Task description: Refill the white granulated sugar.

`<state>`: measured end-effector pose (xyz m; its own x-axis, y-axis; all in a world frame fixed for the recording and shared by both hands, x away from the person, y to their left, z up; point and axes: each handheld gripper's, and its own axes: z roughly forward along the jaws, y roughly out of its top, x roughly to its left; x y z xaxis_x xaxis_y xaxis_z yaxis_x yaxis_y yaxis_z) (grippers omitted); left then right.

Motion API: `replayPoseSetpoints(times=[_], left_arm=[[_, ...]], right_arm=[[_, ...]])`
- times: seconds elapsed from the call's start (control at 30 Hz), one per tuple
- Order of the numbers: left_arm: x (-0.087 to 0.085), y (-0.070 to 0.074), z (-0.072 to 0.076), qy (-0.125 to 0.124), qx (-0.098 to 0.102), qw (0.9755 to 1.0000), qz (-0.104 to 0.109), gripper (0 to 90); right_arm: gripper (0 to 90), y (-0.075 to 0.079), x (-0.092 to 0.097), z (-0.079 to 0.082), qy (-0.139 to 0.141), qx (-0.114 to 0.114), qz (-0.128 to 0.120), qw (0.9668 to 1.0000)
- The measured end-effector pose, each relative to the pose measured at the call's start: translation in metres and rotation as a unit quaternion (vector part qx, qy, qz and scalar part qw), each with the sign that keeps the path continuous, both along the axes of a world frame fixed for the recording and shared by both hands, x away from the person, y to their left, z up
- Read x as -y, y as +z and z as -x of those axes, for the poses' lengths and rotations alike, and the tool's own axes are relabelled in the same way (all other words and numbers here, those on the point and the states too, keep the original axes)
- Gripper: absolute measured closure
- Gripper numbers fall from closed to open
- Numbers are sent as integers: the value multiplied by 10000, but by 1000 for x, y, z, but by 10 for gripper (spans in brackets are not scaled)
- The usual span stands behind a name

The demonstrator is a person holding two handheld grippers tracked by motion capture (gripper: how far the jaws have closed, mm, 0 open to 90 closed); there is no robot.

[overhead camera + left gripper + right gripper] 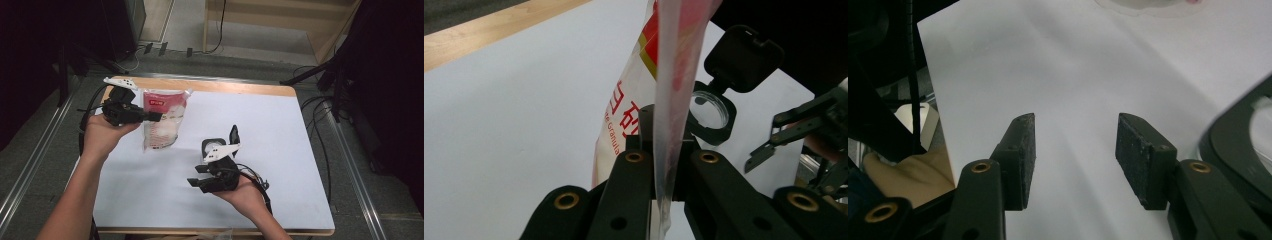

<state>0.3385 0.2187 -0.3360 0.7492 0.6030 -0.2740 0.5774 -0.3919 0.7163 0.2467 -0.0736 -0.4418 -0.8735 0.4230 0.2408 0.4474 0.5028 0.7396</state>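
A clear plastic bag [162, 120] of white granules with a red label hangs upright over the far left of the white table sheet [290, 130]. My left gripper [155, 117] is shut on the bag's edge. In the left gripper view the bag's edge [669, 100] stands pinched between the jaws of the left gripper [664, 145]. A small black container [214, 146] with its hinged lid [233, 134] up sits mid-table. Just in front of it my right gripper [196, 175] is open, pointing left. The right gripper [1075, 150] has nothing between its pads, and the container [1243, 135] is at its right.
The sheet covers a wooden table whose far edge [225, 86] shows bare. Cables [320, 130] and dark stand legs [310, 75] lie on the floor to the right. A pale wooden frame [260, 20] stands behind the table.
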Motion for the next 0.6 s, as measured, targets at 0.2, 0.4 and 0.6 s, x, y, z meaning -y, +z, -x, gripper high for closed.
replayPoseSetpoints(times=[0.2, 0.4, 0.6], left_arm=[[0, 9, 9, -119, -56, 9998, 126, 900], [1, 15, 16, -181, -121, 9996, 172, 900], [3, 15, 20, -274, -145, 9993, 199, 900]], right_arm=[[496, -9, -22, -8, 59, -46, -22, 10000], [499, -21, -37, -16, 167, 14, 25, 9999], [505, -32, -45, -21, 79, -2, -35, 10000]])
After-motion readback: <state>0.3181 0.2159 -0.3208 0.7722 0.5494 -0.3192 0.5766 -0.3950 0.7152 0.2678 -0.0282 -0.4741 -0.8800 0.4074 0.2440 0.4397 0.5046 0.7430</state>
